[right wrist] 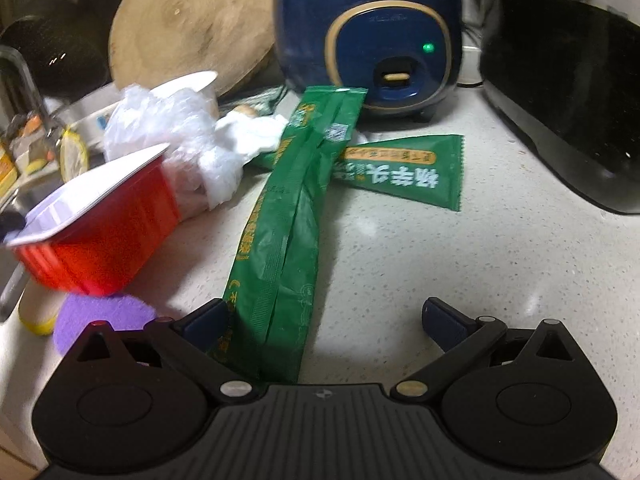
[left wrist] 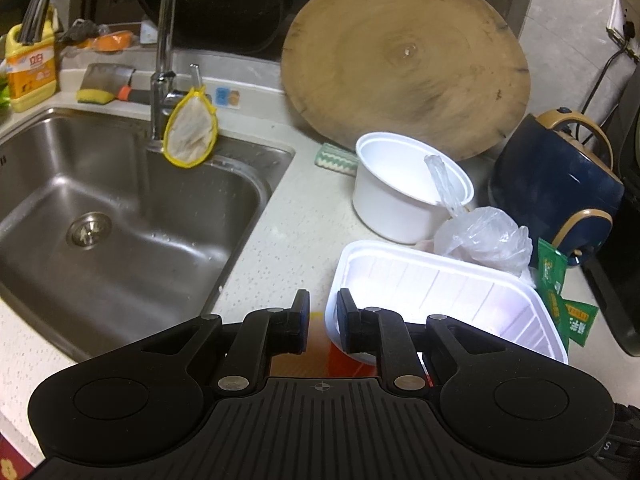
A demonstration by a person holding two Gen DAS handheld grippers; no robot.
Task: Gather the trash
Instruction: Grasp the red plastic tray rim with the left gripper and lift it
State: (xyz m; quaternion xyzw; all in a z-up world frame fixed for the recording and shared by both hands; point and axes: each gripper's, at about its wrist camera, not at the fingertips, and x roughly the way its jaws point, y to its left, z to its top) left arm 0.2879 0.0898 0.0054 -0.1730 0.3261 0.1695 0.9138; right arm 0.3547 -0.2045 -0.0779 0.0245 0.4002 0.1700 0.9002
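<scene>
Black fingers of the left gripper stand nearly closed on the rim of the red-sided white tray, which looks tilted off the counter — though the contact is partly hidden. Right gripper hangs wide open with the long green wrapper lying between its jaws, unpinched. Collecting is under way: next the right jaws should close on the wrapper — then drop it in the tray, likely alongside the plastic bag

A home kitchen: steel sink with faucet, round chopping board, rice cooker on a speckled counter.
</scene>
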